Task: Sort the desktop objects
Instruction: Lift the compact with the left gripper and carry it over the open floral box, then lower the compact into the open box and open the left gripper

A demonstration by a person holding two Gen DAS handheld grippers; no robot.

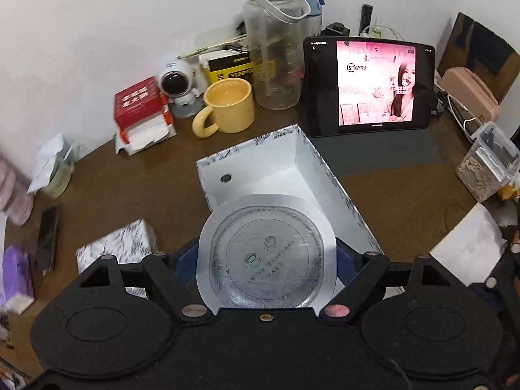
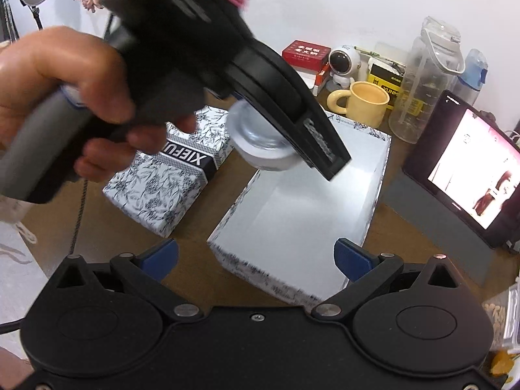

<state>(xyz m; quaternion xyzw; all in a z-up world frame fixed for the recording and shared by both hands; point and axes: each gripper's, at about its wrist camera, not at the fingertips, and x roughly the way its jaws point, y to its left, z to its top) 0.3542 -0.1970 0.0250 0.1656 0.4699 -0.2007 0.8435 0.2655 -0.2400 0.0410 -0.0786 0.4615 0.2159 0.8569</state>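
Foil-lidded round tub (image 1: pixel 266 260), light, thin-walled and slippery, is sitting clamped by its sides in the left hand-held gripper (image 1: pixel 266 261) over the open box (image 1: pixel 325 175), while the right hand-held gripper (image 2: pixel 256 253) is hanging apart, empty.

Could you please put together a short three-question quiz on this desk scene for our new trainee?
1. True or false: the left gripper holds a round foil-sealed cup.
2. What does the cup hang over? A) the yellow mug B) the open white box C) the tablet
3. Fill in: the right gripper has its jaws ____ with nothing between them.

Key: 1 true; 2 B; 3 open.
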